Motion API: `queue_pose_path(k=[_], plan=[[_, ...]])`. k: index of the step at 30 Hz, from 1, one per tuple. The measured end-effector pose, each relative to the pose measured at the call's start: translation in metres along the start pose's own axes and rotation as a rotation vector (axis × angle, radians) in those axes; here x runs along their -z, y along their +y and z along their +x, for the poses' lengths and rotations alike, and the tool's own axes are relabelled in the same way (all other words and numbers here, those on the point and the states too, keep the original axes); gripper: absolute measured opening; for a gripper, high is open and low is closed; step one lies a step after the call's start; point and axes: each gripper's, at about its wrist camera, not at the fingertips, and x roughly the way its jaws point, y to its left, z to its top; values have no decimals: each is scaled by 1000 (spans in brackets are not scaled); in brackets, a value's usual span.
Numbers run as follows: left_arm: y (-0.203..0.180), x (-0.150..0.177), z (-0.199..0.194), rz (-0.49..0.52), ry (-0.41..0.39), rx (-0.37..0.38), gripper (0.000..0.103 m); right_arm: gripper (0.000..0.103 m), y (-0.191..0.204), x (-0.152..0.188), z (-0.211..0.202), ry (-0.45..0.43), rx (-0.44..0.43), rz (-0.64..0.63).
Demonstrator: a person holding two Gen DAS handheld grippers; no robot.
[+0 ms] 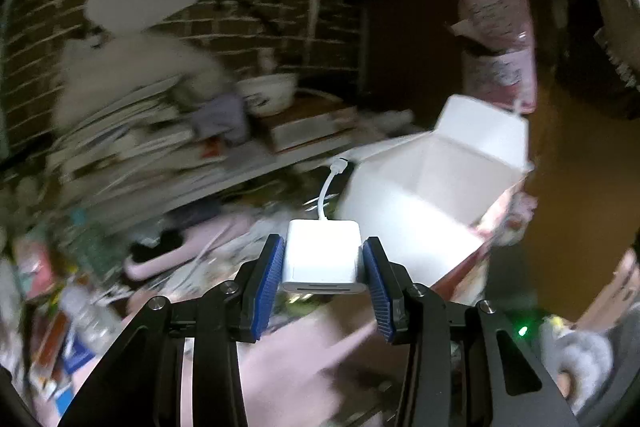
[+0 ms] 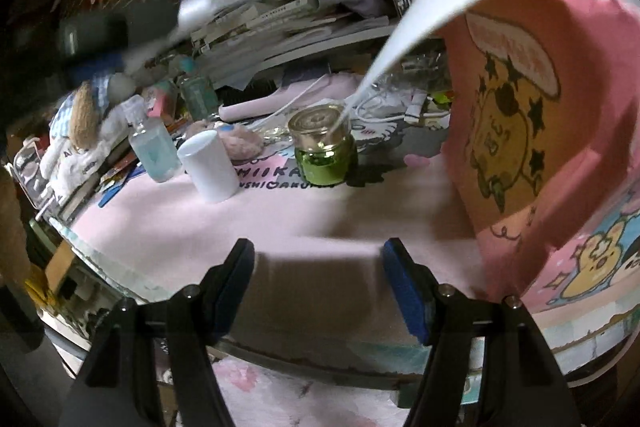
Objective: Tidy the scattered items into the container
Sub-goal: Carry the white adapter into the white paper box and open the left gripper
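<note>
The white adapter (image 1: pixel 322 257), a small square dongle with a short cable curling up from its far end, sits clamped between the blue pads (image 1: pixel 273 277) of the left gripper (image 1: pixel 323 273), gripped across its flat sides so that its slot faces the camera. It is carried clear of the desk, with the open white box (image 1: pixel 436 183) just ahead and to the right; the box's mouth is turned towards it and the flap stands up behind, which suits a drop straight in. That box is presumably the container: in the right wrist view its pink cartoon-printed outside (image 2: pixel 536 131) fills the right of the frame, with a white flap arching over.

The right gripper (image 2: pixel 318 283) stands open with nothing between its pads, low over the near edge of the pink mat (image 2: pixel 256 219) and beside the box, probably waiting its turn or ready to steady the carton.

Still on the mat are a green glass jar (image 2: pixel 323 153) with a gold lid, a white cylinder (image 2: pixel 210 167) and a clear spray bottle (image 2: pixel 154 151), standing close together. The blurred streak crossing the upper left of the right view may be the left arm in motion, though I cannot be sure.
</note>
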Motion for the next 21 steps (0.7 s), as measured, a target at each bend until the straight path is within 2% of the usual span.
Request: queue_pose_path(k=[7,11,16,21], plan=[[-35,-43,29,75,57,178,36,64,-2,2,-3,-8,-7,4],[-55,-65,54,107,135,286,36,67,-3,3,-2,-12,-16,6],[-73,-76,95,131,276,330,36,68,-2,4,-2,-18,-24,8],[-86,-76,128,147,391,328,36,68,-3,4,-2,-22,-33,10]])
